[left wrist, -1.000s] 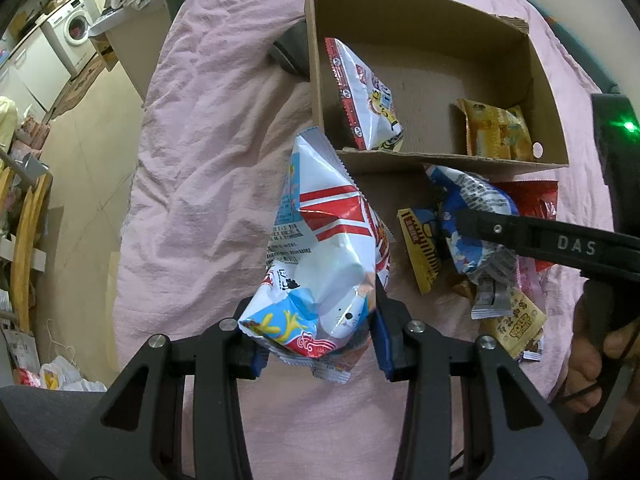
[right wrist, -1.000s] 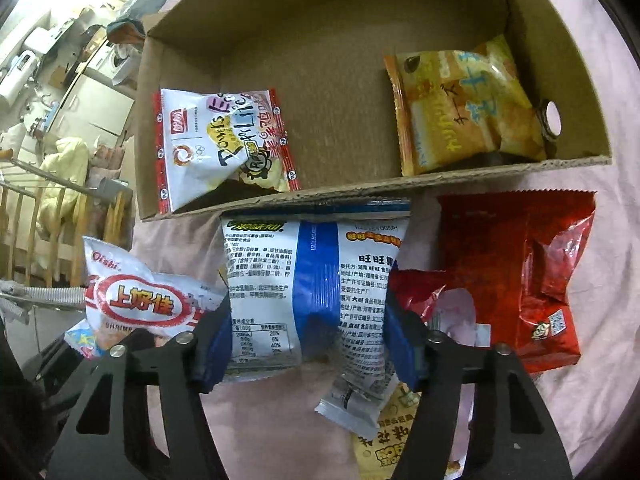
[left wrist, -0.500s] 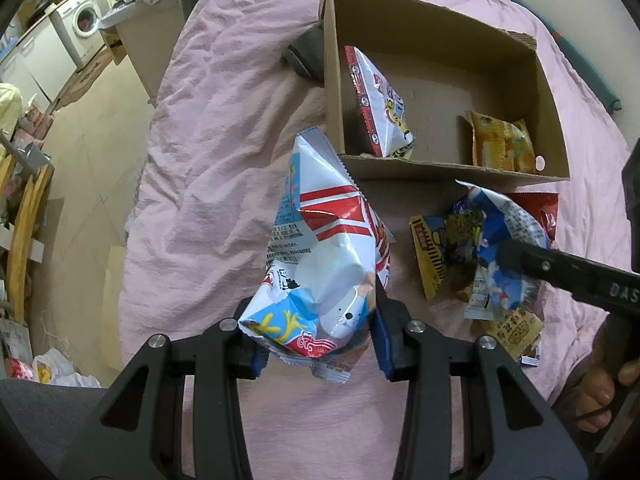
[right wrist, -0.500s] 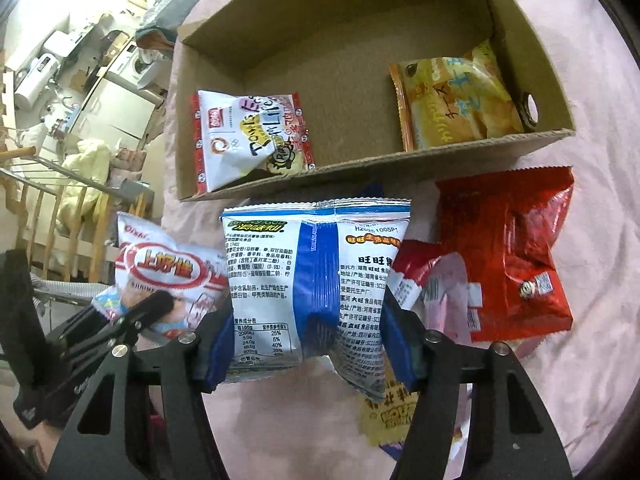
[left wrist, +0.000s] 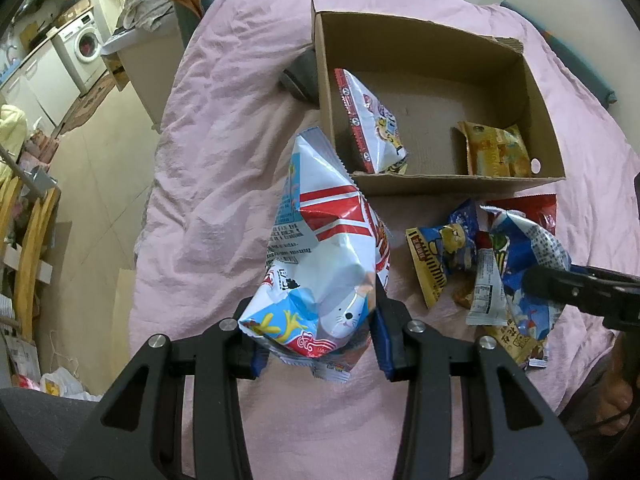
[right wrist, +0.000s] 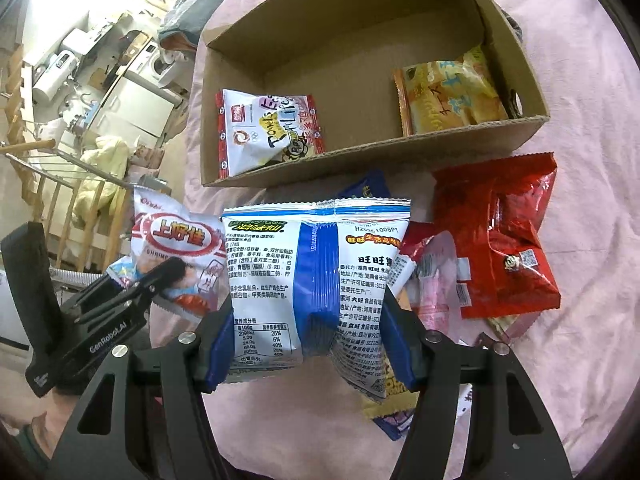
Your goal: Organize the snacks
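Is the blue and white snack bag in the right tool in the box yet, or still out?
Out. The blue and white bag is clamped in the right tool, short of the cardboard box near wall.

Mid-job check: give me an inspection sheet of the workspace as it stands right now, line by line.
Surface: pink sheet, wrinkled, covering a bed.
Job's things: cardboard box open, holding a white-and-red packet at its left and a yellow packet at its right.
Clutter: red bag and several small packets piled in front of the box.
Grippers: left gripper shut on the white shrimp-chip bag; right gripper shut on the blue-and-white bag; both bags are outside the box.
Cables: nothing seen.
Surroundings: washing machine, wooden rack, tiled floor.
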`<move>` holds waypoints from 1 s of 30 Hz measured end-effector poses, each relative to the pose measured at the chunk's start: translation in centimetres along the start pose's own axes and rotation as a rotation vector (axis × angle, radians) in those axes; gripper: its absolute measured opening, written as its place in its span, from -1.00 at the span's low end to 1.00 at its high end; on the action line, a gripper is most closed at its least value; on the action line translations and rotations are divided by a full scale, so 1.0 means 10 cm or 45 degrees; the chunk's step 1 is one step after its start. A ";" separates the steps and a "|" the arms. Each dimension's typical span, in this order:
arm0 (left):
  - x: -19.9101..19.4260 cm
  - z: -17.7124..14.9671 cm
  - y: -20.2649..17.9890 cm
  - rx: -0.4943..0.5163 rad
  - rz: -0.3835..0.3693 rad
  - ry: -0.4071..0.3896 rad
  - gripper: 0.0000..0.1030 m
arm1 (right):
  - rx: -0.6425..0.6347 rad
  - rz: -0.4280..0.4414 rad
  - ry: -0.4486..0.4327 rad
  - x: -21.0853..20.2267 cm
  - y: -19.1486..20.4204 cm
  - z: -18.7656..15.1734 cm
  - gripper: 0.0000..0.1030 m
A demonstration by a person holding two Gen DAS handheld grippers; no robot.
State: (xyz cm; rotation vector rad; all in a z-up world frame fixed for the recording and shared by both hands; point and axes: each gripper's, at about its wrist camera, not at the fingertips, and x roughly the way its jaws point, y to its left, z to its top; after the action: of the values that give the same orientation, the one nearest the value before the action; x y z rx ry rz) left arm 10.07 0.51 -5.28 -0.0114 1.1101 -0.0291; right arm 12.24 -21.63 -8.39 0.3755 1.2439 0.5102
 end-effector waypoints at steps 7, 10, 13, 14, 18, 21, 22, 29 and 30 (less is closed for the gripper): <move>0.01 0.00 -0.04 0.027 0.012 -0.017 -0.28 | 0.007 0.022 -0.037 -0.11 -0.03 0.00 0.27; 0.00 -0.01 -0.06 0.038 0.028 -0.030 -0.28 | -0.006 0.027 -0.044 -0.13 -0.03 -0.02 0.27; -0.02 -0.01 -0.06 0.035 0.030 -0.042 -0.28 | -0.019 0.030 -0.048 -0.17 -0.05 -0.06 0.27; -0.03 -0.01 -0.06 0.033 0.030 -0.049 -0.28 | -0.022 0.032 -0.049 -0.19 -0.06 -0.08 0.27; -0.11 0.00 -0.07 0.021 0.050 -0.091 -0.28 | -0.020 0.041 -0.061 -0.26 -0.12 -0.10 0.27; -0.22 0.04 -0.08 0.011 0.040 -0.135 -0.28 | -0.017 0.052 -0.089 -0.35 -0.16 -0.13 0.27; -0.25 0.05 -0.09 0.016 0.036 -0.148 -0.28 | -0.018 0.055 -0.102 -0.38 -0.16 -0.13 0.27; -0.52 0.21 -0.17 0.018 -0.007 -0.239 -0.28 | -0.072 0.030 -0.247 -0.58 -0.09 -0.13 0.27; -0.54 0.24 -0.18 0.016 -0.017 -0.243 -0.28 | -0.079 0.030 -0.266 -0.60 -0.08 -0.12 0.27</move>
State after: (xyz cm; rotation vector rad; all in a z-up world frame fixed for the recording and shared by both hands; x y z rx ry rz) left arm 9.79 -1.17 0.70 -0.0102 0.9188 -0.0458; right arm 9.79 -25.64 -4.43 0.3814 1.0210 0.5147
